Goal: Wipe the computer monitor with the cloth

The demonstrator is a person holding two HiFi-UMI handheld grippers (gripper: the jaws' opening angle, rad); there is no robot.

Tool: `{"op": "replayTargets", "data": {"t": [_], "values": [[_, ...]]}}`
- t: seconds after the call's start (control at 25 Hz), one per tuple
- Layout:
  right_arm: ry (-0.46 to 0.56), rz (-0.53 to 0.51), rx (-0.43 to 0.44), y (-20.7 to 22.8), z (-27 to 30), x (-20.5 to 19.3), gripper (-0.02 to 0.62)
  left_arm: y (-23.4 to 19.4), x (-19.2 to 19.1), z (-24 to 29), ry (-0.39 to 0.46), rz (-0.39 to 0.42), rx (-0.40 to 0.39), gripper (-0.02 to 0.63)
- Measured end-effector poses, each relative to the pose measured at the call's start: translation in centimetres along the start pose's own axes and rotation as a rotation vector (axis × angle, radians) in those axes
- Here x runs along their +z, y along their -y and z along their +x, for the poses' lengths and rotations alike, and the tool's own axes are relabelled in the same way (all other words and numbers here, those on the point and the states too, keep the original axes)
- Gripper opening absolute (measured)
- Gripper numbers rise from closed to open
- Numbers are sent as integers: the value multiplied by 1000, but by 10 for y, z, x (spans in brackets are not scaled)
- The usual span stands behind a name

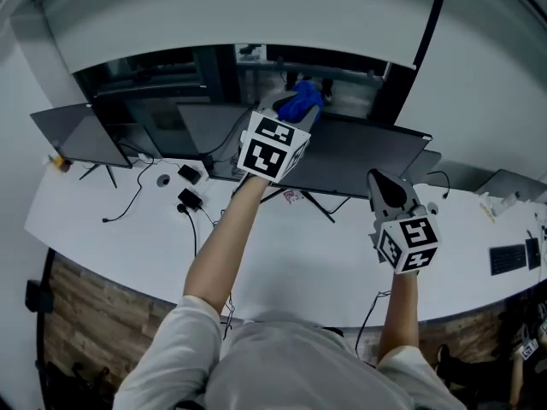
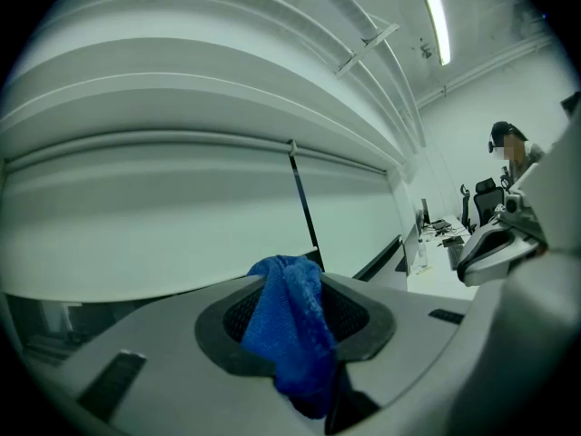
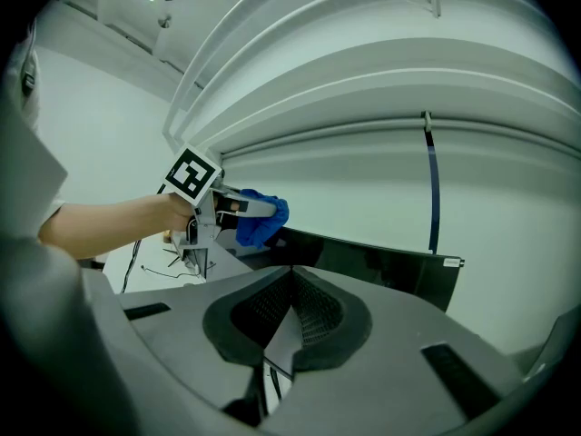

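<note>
White desk (image 1: 282,272) carries a thin, likely tippy monitor (image 1: 359,156). The left gripper (image 2: 296,321) pinches the soft, light cloth (image 2: 286,298) mid-fold, which looks secure. The right gripper (image 3: 289,289) is closed and empty.

A white curved desk (image 1: 320,259) meets a pale wall (image 1: 256,11) under a strip light (image 2: 438,25).

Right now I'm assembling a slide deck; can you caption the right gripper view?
Left gripper holds the blue cloth by the monitor's top edge; right gripper shut and empty.
</note>
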State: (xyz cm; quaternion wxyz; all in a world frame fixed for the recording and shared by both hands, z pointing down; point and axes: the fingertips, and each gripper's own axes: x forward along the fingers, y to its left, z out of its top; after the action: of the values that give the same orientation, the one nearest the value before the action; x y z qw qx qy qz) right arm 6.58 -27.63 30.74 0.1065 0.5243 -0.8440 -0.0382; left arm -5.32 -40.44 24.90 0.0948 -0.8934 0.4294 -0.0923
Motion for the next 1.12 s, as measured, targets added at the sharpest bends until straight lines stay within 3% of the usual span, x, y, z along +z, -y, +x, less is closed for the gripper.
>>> {"op": "replayTargets", "data": {"t": [0.72, 1.12], "values": [[9, 40, 36, -133, 86, 15, 14, -184, -67, -125, -34, -9, 178, 133], [-15, 14, 63, -179, 109, 22, 14, -252, -90, -169, -63, 27, 262, 133]]}}
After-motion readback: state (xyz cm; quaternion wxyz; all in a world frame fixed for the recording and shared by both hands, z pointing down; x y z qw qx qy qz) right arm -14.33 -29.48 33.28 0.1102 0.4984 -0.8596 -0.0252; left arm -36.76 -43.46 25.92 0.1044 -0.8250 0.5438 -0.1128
